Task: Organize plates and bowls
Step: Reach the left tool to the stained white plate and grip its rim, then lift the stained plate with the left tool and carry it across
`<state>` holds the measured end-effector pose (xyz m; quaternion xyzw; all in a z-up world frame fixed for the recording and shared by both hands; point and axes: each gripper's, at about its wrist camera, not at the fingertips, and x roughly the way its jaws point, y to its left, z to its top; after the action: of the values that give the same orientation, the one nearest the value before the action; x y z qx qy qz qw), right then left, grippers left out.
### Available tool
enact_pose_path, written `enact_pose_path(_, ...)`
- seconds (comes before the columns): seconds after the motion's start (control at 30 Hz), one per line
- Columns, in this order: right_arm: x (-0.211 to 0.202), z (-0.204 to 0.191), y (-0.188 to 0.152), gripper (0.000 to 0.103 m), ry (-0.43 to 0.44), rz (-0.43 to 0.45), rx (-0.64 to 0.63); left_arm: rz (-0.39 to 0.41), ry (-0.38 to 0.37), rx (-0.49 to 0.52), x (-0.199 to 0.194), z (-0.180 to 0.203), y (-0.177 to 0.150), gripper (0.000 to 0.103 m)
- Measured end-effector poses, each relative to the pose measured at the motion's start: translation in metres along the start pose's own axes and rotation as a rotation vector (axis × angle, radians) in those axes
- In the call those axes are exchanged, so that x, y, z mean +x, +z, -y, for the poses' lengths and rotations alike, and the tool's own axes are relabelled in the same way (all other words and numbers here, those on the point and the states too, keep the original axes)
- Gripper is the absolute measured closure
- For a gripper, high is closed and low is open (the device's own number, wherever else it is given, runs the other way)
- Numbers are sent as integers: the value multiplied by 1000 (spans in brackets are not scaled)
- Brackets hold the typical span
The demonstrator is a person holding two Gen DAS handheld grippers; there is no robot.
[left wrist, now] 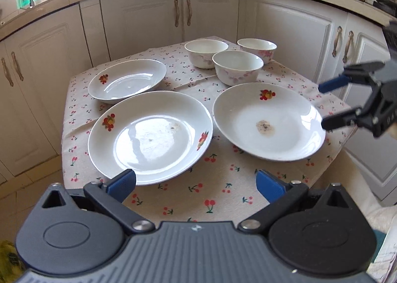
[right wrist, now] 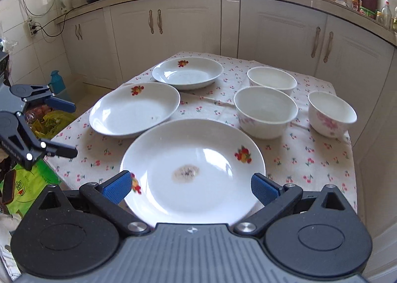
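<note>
Three plates and three bowls sit apart on the cloth-covered desk point(left wrist: 223, 198), none stacked yet; the sorting looks barely begun; the left tongs point(left wrist: 196, 183) are spread wide and hold nothing, hanging just off the near rim of the near-left plate point(left wrist: 151, 136); the right tongs point(right wrist: 191, 187) are likewise spread and empty, with the stained plate point(right wrist: 193, 168) lying between their blue pads but not pinched; the far plate point(left wrist: 127, 80) overlaps the edge of the near-left one in the left view, so whether they touch I cannot tell; the bowls cluster at the far right, the front bowl point(left wrist: 237, 67) close against the back-left bowl point(left wrist: 206, 53), the pink-flowered bowl point(left wrist: 258, 49) just beside them

The main risk, as I judge it, is the glazed rim; a plate gripped on one thin sloping edge could slip or swing down and strike the desk or its neighbour; the stained plate reaches towards the right edge of the desk in the left view, so a nudge while closing might push it over the side; the loose cloth is creased near the bowls and could drag when a plate slides, tugging the bowls along; lifting the near-left plate without clearing the far one may clip its rim; bowls standing this close might knock together if one pad goes between them; both tongs working side by side could also collide
</note>
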<state>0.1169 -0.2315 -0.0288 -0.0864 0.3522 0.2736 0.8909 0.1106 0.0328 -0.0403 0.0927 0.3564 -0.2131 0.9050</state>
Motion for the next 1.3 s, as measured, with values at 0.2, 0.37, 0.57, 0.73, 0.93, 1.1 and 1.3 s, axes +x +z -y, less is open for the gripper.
enact_pose_path(0.2, 0, 3, -41, 0, 3, -16, -10, 55, 37, 17, 0, 22, 18, 1)
enact_pose_path(0.37, 14, 1, -57, 0, -18, -14, -42, 56, -3, 61, 11, 39, 38, 1)
enact_pose_path(0.57, 27, 0, -62, 0, -25, -11, -72, 30, -40, 90, 34, 51, 54, 1)
enact_pose_path(0.73, 32, 1, -64, 0, -11, -7, -71, 37, -25, 138, 52, 56, 67, 1)
enact_pose_path(0.93, 33, 0, -66, 0, -29, 16, -49, 20, -98, 148, 68, 56, 84, 1)
enact_pose_path(1.1, 32, -1, -69, 0, -36, 35, -46, -18, -134, 162, 86, 56, 95, 1)
enact_pose_path(1.3, 29, -2, -76, 0, -48, 85, -40, -76, -179, 235, 105, 61, 105, 1)
